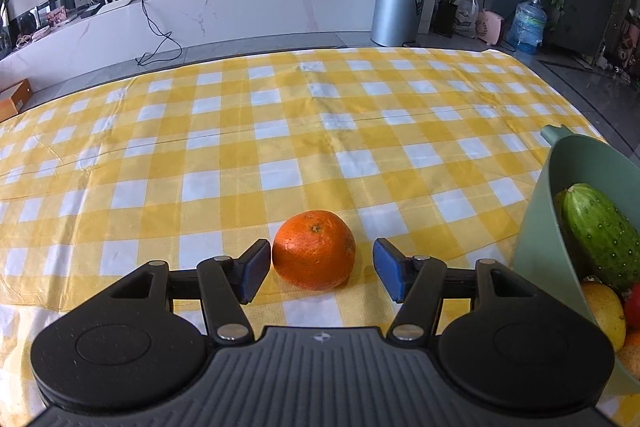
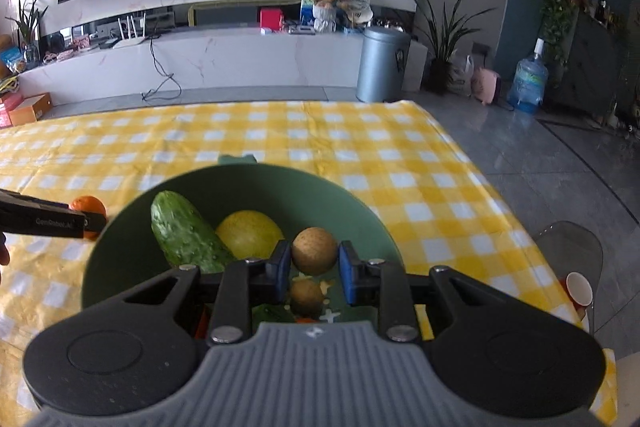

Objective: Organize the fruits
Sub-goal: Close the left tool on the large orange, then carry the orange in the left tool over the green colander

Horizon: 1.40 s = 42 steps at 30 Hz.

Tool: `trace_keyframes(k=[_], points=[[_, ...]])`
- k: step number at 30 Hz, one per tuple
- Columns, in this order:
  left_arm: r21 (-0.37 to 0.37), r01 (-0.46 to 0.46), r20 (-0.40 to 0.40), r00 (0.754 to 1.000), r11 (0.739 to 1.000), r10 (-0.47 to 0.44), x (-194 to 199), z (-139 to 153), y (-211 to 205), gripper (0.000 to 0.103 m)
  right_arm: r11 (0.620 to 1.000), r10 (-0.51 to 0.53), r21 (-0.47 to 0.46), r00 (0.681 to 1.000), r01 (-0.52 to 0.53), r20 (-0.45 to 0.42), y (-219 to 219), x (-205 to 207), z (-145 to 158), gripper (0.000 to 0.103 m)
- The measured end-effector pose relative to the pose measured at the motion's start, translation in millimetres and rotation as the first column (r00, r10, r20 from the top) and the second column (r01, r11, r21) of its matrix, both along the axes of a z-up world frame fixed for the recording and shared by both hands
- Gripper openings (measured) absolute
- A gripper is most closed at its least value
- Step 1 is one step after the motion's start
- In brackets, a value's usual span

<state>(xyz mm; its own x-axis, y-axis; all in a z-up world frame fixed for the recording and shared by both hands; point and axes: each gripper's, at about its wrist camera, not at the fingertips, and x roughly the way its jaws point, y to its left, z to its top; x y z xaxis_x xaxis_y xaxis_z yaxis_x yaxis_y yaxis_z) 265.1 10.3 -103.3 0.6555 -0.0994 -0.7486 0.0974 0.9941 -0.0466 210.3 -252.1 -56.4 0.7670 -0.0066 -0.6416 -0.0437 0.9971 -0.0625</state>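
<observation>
An orange [image 1: 314,255] lies on the yellow checked tablecloth [image 1: 240,155], between the fingers of my left gripper [image 1: 323,262]. That gripper is open; its left pad is close against the orange and its right pad stands apart. A green bowl [image 1: 536,239] sits just to the right, holding a cucumber [image 1: 600,231] and a yellow fruit [image 1: 604,311]. In the right wrist view my right gripper [image 2: 314,263] hangs over the bowl [image 2: 360,203], shut on a round brown fruit [image 2: 314,251]. A second brown fruit [image 2: 306,297] lies below it, beside the cucumber [image 2: 184,231] and yellow fruit [image 2: 250,233].
The table's right edge [image 2: 500,195] drops to a grey floor. A clear chair with a paper cup [image 2: 580,289] stands beside that edge. Beyond the far edge are a metal bin [image 2: 382,65], a white cabinet, plants and a water bottle.
</observation>
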Motion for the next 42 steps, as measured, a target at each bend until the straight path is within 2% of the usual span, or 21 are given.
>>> trace_keyframes(k=[3, 9, 19, 23, 29, 32, 36, 39, 42], points=[[0.000, -0.010, -0.013, 1.000, 1.000, 0.010, 2.2, -2.9, 1.8, 0.068, 1.000, -0.014, 0.002, 1.000, 0.014, -0.021, -2.1, 5.9, -5.7, 0.022], [-0.006, -0.002, -0.020, 1.000, 1.000, 0.002, 2.4, -4.9, 2.3, 0.053, 0.999, -0.026, 0.035, 0.998, 0.028, -0.061, -5.7, 12.8, -15.2, 0.023], [-0.019, 0.002, -0.027, 1.000, 1.000, -0.003, -1.1, 1.4, -0.2, 0.050, 0.997, -0.031, 0.068, 0.998, 0.035, -0.058, -9.5, 13.9, -15.9, 0.024], [-0.030, 0.017, -0.017, 1.000, 0.999, -0.018, -6.2, 12.5, -4.2, 0.050, 0.996, -0.032, 0.084, 0.998, 0.036, -0.044, -11.3, 12.4, -14.5, 0.034], [-0.062, 0.049, 0.025, 0.999, 0.997, -0.047, -17.7, 45.1, -15.4, 0.050, 0.993, -0.030, 0.115, 0.999, 0.032, -0.017, -13.0, 5.7, -8.3, 0.036], [-0.070, 0.074, 0.051, 0.996, 0.995, -0.070, -25.5, 63.0, -25.4, 0.050, 0.990, -0.040, 0.134, 0.999, 0.039, 0.005, -15.7, 0.9, -2.9, 0.044], [-0.082, 0.131, 0.074, 0.989, 0.988, -0.125, -36.2, 82.8, -44.2, 0.050, 0.981, -0.088, 0.179, 0.994, 0.074, 0.069, -26.8, -10.8, 10.0, 0.058], [-0.071, 0.192, 0.090, 0.979, 0.979, -0.185, -43.4, 93.2, -65.9, 0.050, 0.973, -0.134, 0.200, 0.986, 0.111, 0.103, -38.6, -19.8, 16.0, 0.060], [-0.061, 0.266, 0.096, 0.961, 0.962, -0.260, -49.1, 96.6, -91.3, 0.050, 0.960, -0.186, 0.228, 0.978, 0.161, 0.097, -54.7, -27.2, 16.4, 0.060]])
